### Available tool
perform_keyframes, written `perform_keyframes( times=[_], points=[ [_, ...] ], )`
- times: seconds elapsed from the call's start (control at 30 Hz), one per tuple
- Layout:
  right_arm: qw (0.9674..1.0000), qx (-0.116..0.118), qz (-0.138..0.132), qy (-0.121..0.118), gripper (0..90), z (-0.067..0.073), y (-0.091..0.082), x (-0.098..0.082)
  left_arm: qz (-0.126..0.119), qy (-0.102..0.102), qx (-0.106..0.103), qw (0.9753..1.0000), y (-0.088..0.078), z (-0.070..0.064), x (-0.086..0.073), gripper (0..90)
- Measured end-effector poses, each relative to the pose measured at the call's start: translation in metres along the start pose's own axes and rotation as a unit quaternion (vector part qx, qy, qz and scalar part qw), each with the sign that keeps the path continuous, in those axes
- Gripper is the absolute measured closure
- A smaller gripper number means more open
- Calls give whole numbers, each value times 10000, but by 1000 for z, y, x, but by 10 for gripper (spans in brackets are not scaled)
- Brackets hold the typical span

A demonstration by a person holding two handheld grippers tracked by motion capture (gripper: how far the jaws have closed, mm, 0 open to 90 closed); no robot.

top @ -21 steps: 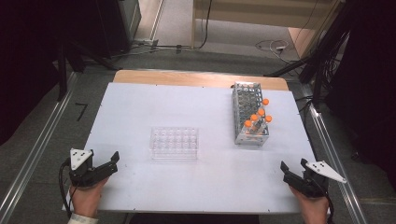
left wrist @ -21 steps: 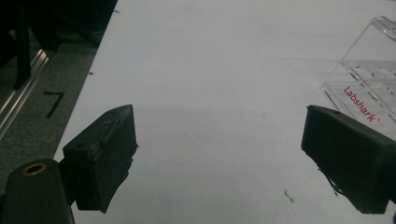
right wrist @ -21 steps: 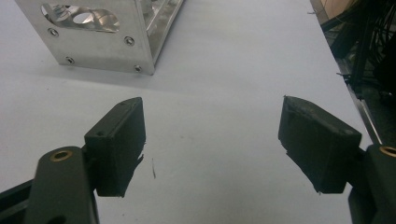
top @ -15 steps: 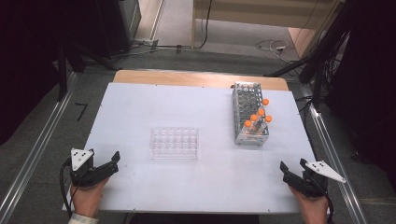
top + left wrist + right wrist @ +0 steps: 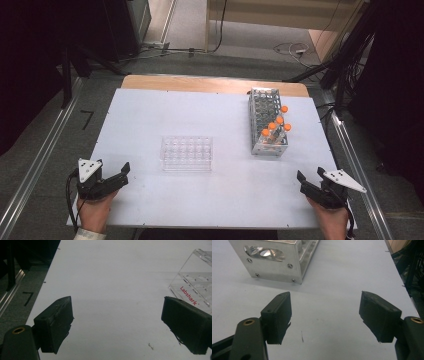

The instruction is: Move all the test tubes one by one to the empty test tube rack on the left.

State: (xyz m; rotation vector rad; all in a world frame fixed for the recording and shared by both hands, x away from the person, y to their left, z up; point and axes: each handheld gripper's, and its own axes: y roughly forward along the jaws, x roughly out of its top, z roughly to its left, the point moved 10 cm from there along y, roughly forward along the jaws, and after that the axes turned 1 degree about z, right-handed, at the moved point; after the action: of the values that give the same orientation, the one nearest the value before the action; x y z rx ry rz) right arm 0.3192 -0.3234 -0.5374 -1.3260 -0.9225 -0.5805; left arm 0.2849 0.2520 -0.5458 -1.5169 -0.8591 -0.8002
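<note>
High view: five orange-capped tubes (image 5: pixel 278 125), two racks (image 5: pixel 187 152).

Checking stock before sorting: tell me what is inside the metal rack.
The metal rack holds orange-capped tubes, about five, clustered at its near end. Their lower parts are hidden by the grid.

Both black grippers, left gripper (image 5: pixel 123 174) and right gripper (image 5: pixel 306 178), carry grey three-cornered plates and black cables; a white cuff (image 5: pixel 89 235) shows.
</note>
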Motion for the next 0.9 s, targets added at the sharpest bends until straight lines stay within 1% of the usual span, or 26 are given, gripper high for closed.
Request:
perform_keyframes(
  times=[0.17, 0.6, 0.67, 0.9],
  points=[
    [10000, 13, 10, -25, 246, 3, 2, 2, -25, -34, 15, 10000, 0, 1, 1, 106],
    [10000, 76, -38, 34, 264, 3, 5, 7, 3, -5, 5, 10000, 0, 0, 0, 106],
    [10000, 79, -55, 4, 266, 3, 5, 9, 6, -9, 0, 10000, 1, -1, -1, 106],
    [9999, 120, -121, 16, 270, 6, 10, 18, 25, 8, 28, 10000, 1, -1, -1, 106]
  ],
)
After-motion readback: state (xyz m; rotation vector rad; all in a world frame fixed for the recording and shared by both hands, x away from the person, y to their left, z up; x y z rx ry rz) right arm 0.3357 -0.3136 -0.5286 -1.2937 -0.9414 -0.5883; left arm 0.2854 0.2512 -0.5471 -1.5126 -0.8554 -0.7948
